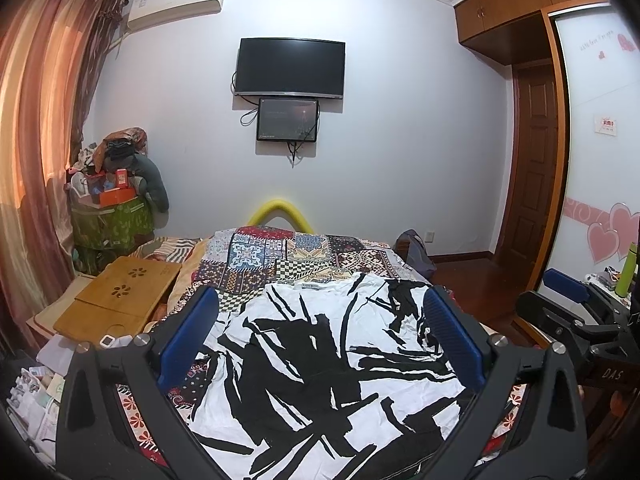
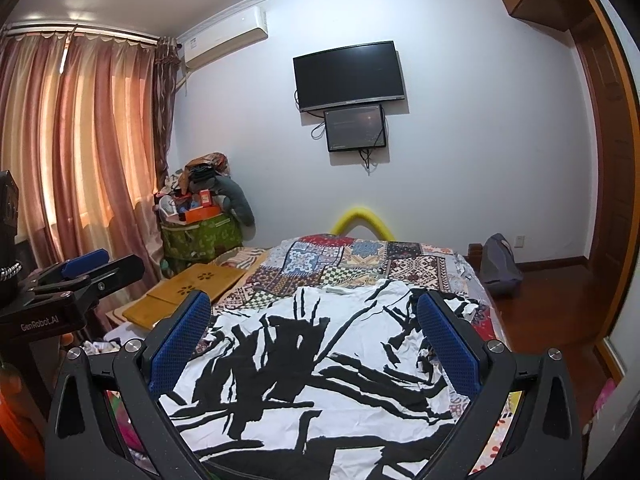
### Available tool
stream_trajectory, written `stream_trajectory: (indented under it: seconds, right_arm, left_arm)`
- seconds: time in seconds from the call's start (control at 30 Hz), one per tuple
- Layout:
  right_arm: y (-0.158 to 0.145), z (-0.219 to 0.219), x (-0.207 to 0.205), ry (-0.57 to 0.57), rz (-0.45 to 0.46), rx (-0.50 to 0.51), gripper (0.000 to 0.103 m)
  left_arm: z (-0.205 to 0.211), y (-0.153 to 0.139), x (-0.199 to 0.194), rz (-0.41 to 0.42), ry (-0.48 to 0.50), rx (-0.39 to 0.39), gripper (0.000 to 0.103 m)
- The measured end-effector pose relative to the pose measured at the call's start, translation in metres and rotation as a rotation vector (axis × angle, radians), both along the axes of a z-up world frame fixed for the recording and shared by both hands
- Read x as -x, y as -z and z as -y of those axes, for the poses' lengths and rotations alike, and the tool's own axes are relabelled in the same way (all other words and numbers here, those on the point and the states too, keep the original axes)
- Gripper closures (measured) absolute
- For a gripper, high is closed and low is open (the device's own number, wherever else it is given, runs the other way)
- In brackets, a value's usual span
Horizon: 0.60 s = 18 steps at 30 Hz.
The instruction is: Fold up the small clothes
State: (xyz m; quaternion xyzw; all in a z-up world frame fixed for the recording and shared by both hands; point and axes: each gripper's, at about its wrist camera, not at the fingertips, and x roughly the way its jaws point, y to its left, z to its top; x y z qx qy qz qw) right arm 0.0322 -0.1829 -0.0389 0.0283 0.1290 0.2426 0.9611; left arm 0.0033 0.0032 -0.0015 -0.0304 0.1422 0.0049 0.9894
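Left gripper (image 1: 320, 326) and right gripper (image 2: 314, 326) both gape wide, holding nothing — each hangs above the black-and-white shirt (image 1: 320, 360), spread flat on the patchwork bed (image 1: 288, 256). Beyond the shirt's collar the quilt lies bare; a wooden tray (image 1: 120, 300) sits off the left edge.

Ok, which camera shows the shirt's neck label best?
The left wrist view. There the black-and-white shirt lies nearly flat, and the neck label sits clear at its far edge, between the open left gripper fingers. The right wrist view shows the label too, but smaller and paler.
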Motion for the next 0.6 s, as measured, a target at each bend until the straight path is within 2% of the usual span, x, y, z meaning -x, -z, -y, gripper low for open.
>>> stream_trajectory:
  seconds: [0.6]
  right_arm:
    - [0.0002,0.0006,-0.0009,0.001,-0.003,0.000,0.000]
  left_arm:
    - [0.0021,-0.0008,-0.0018,0.000,-0.003,0.000,0.000]
